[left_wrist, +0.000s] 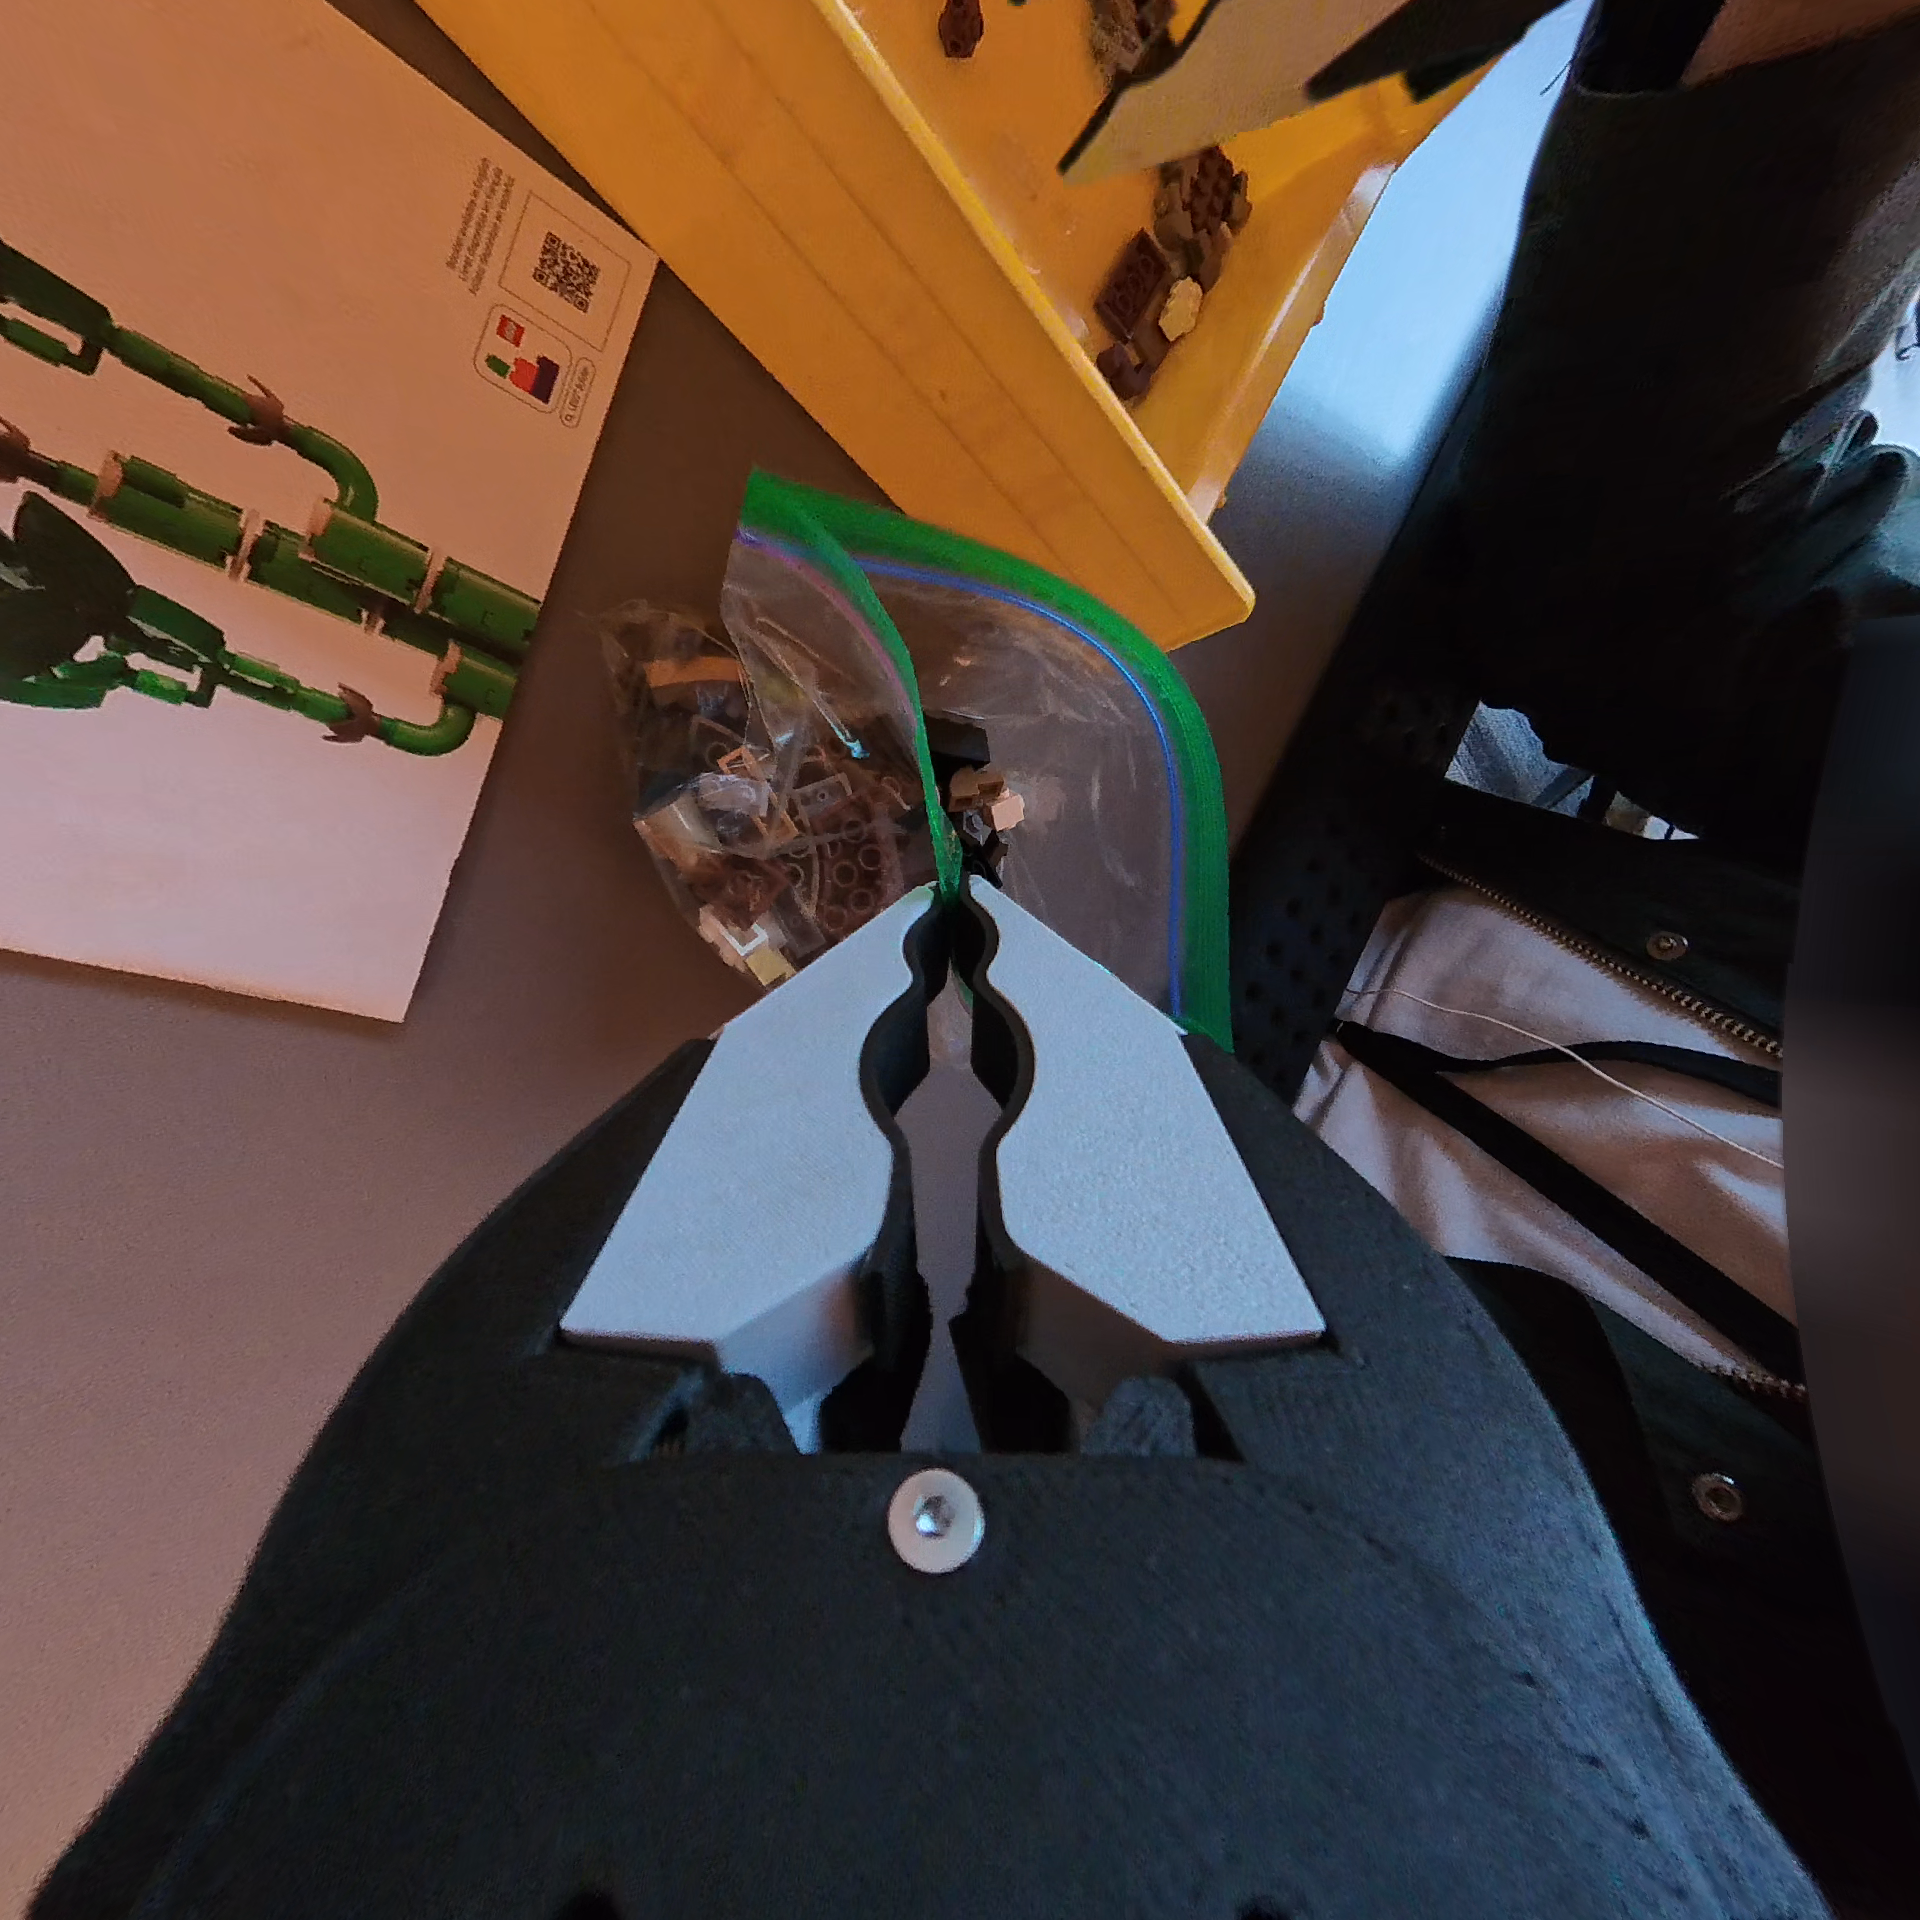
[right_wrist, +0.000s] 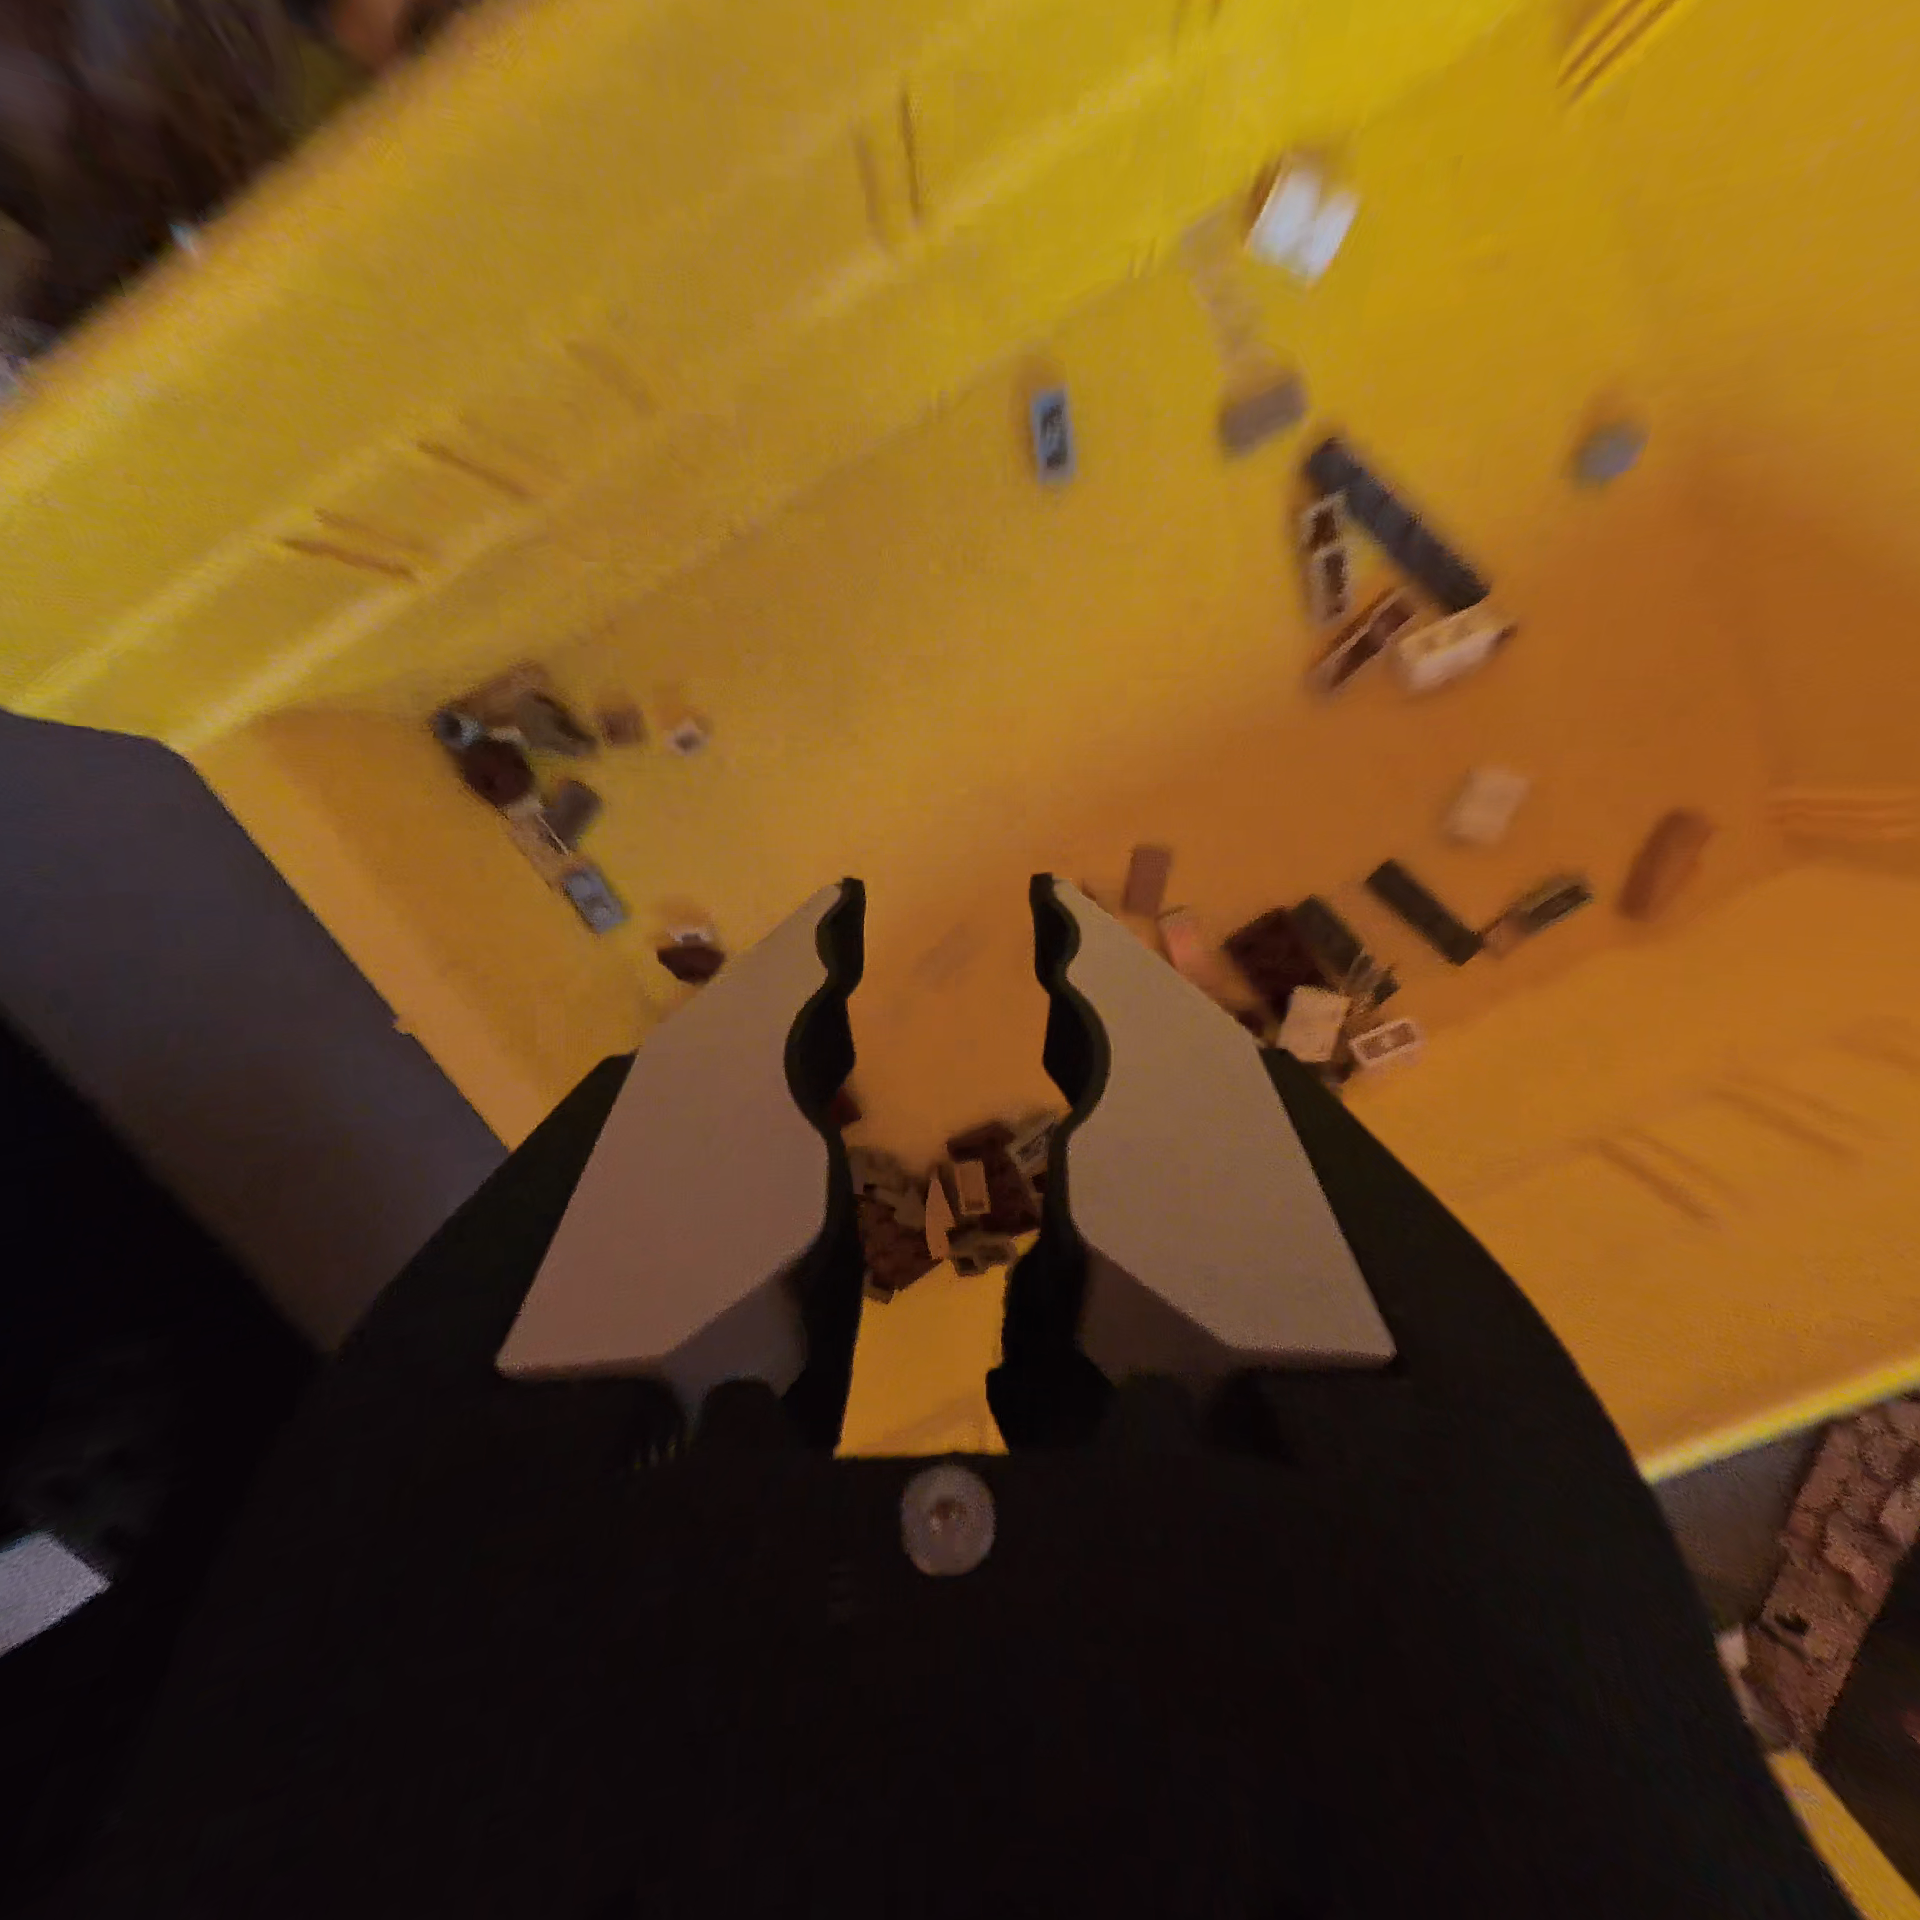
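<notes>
My left gripper (left_wrist: 954, 902) is shut on the green zip edge of a clear plastic bag (left_wrist: 1049, 727), pinching one side of its mouth. The bag lies on the grey table and holds several small brown, grey and tan bricks (left_wrist: 790, 831). My right gripper (right_wrist: 948, 899) is open and empty, hovering inside a yellow bin (right_wrist: 727, 343) above its floor. Small brown, grey and white bricks (right_wrist: 956, 1195) lie scattered on the bin floor, one heap between my fingers. The right wrist view is motion-blurred.
A printed booklet (left_wrist: 260, 312) showing green stems lies on the table at the left. The yellow bin (left_wrist: 935, 343) with loose bricks sits beyond the bag. A person's dark jacket (left_wrist: 1662, 727) is at the right. A brown studded piece (right_wrist: 1839, 1558) lies outside the bin. About 30 cm separates my right fingertips from the brown studded piece (right_wrist: 1839, 1558).
</notes>
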